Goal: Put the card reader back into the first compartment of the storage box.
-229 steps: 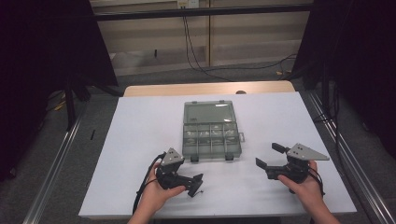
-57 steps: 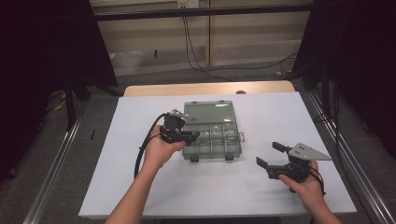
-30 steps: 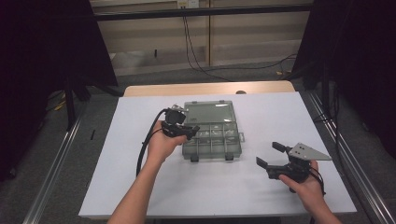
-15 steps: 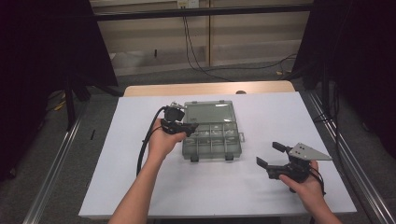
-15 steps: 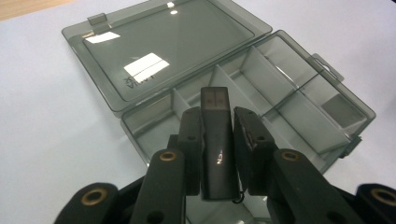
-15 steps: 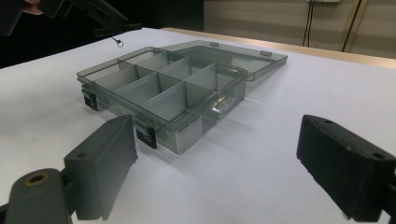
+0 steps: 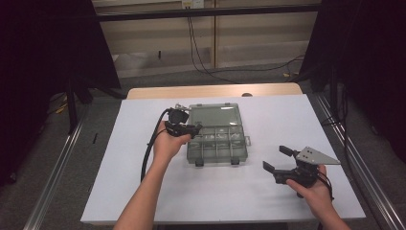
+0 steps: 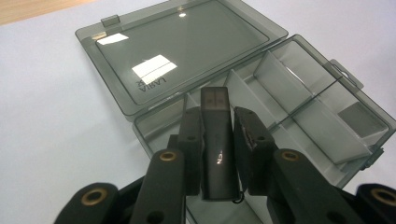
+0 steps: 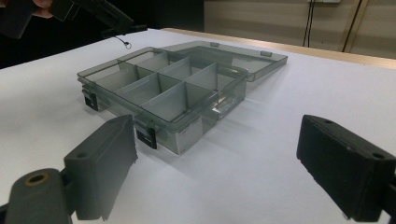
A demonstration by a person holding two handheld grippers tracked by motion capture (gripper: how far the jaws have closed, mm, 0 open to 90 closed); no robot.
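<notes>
Black slim USB-stick-like plastic piece [image 8: 217,144] clamped upright between left gripper [image 8: 218,116] jaws, tip poking past them. Smoky clear plastic compartment box [image 8: 299,100], lid flat open, just beyond and below those jaws, on white surface [image 7: 134,143]. Right gripper [image 7: 276,159] jaws spread wide, nothing between, box well ahead of them.

Black USB stick [image 8: 217,144], over open organiser box [image 8: 299,109]
</notes>
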